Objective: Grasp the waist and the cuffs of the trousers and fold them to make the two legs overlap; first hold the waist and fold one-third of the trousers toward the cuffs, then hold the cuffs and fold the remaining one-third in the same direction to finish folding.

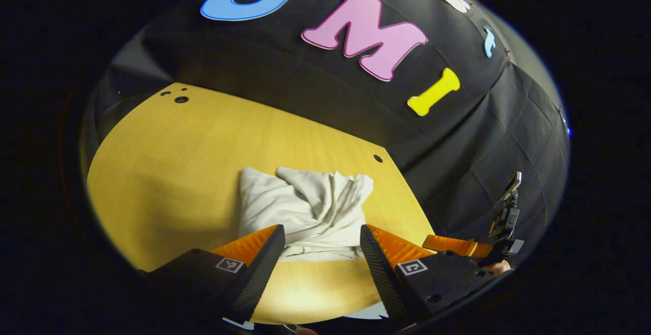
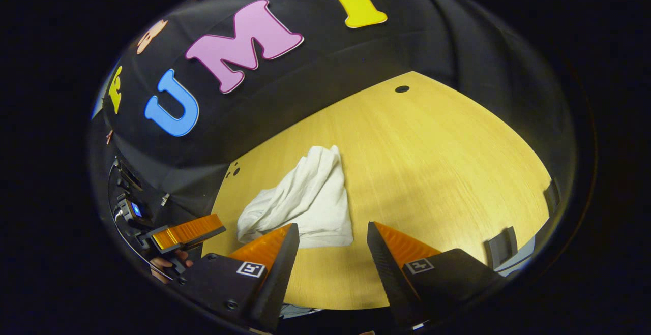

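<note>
Trousers [image 1: 305, 208] bunched on tabletop [image 1: 178, 172], ahead of both tools.
My left tool [image 1: 321, 246] gapes nearest them; my right tool [image 2: 333, 246], also agape, sits beside.

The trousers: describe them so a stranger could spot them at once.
Start at the yellow wooden table before the black cloth wall. Near its middle lies a crumpled bundle, the trousers. They are the one white, soft thing on the bare wood, just ahead of both open grippers.

Trousers [image 1: 306, 213] bunched on table [image 1: 168, 172], ahead of both grippers.
</note>
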